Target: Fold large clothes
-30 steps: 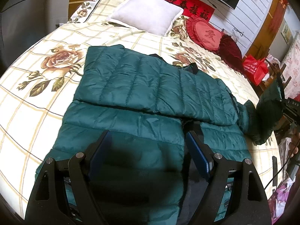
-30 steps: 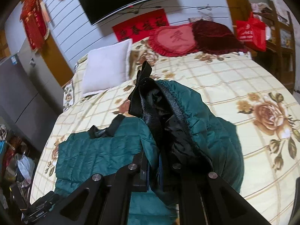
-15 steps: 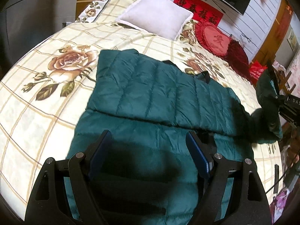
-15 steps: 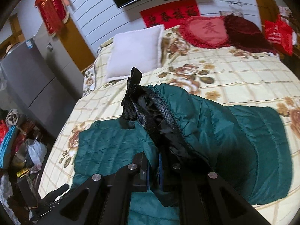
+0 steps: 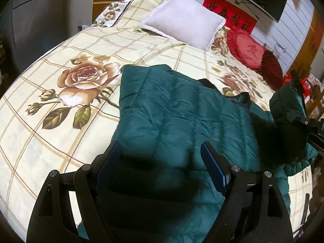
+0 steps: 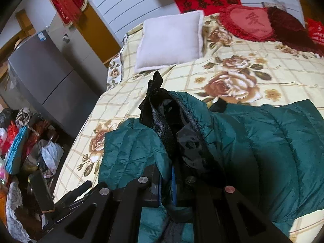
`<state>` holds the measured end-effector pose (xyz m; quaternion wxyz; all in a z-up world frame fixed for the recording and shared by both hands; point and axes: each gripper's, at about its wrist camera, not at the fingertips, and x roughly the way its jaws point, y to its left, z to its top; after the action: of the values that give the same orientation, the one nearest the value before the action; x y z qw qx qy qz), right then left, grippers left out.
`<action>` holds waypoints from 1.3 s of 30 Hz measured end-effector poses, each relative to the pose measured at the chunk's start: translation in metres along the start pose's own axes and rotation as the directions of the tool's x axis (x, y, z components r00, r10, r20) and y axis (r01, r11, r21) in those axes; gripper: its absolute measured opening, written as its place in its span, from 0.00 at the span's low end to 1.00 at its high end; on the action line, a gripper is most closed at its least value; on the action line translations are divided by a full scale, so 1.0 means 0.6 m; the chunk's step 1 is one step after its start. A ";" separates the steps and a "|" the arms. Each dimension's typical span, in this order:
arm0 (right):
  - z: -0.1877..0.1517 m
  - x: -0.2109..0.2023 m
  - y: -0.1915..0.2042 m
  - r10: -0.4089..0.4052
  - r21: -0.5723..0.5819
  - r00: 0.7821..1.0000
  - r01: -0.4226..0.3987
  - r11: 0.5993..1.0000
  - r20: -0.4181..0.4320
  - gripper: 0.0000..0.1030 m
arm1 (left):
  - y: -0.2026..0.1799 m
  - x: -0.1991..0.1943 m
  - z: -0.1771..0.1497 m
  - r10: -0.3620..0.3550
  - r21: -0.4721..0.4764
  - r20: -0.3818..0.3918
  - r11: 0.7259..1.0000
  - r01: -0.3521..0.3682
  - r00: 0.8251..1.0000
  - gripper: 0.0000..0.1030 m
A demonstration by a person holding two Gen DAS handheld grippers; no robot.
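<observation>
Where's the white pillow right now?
The white pillow lies at the head of the bed, beyond the green jacket, with the red heart cushion just to its right in both views.

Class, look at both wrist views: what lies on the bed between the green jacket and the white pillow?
Only bare floral bedspread lies between the jacket and the pillow; both wrist views show it.

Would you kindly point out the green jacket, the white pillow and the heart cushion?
green jacket (image 5: 182,111), left wrist view, quilted middle.
white pillow (image 6: 170,38), right wrist view, centre.
heart cushion (image 6: 250,23), right wrist view, centre.
</observation>
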<state>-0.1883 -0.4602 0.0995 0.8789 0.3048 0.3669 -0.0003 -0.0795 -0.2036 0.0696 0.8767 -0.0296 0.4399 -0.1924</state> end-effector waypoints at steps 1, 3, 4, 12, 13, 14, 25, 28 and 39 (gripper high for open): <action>-0.001 0.006 0.004 0.010 -0.001 1.000 -0.010 1.000 -0.007 0.06 | 0.003 0.004 0.001 0.002 -0.003 -0.003 1.000 -0.002 1.000 0.79; 0.001 0.021 0.014 0.033 0.000 0.999 -0.033 0.999 -0.019 0.06 | 0.009 0.009 0.002 0.003 -0.011 -0.010 1.000 -0.003 1.000 0.79; 0.001 0.027 0.019 0.044 0.001 0.999 -0.044 0.999 -0.024 0.06 | 0.011 0.010 0.002 0.002 -0.012 -0.011 1.000 -0.002 1.000 0.79; -0.004 0.089 0.079 0.109 -0.022 0.991 -0.111 0.994 -0.077 0.06 | 0.039 0.000 -0.002 -0.012 -0.030 -0.004 0.999 0.012 1.000 0.79; -0.004 0.098 0.085 0.111 -0.023 0.990 -0.114 0.993 -0.084 0.06 | 0.042 -0.001 -0.002 -0.014 -0.034 -0.005 0.999 0.014 1.000 0.79; -0.006 0.107 0.091 0.114 -0.023 0.989 -0.116 0.993 -0.091 0.06 | 0.047 -0.002 -0.003 -0.015 -0.039 -0.006 0.999 0.015 1.000 0.79; -0.023 0.176 0.135 0.131 -0.045 0.975 -0.141 0.989 -0.177 0.06 | 0.068 -0.009 -0.010 -0.031 -0.060 -0.003 0.998 0.031 1.000 0.79; -0.027 0.203 0.130 0.117 -0.034 0.968 -0.127 0.991 -0.221 0.07 | 0.070 -0.006 -0.011 -0.030 -0.065 -0.009 0.997 0.029 1.000 0.79; -0.011 0.142 0.118 0.304 0.015 0.939 -0.306 0.952 -0.163 0.55 | 0.084 -0.016 -0.024 -0.034 -0.089 -0.012 0.995 0.033 0.999 0.79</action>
<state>-0.1144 -0.3803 0.0789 0.8370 0.3522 0.3858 0.1629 -0.0804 -0.1518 0.0569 0.8683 -0.0747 0.4533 -0.1873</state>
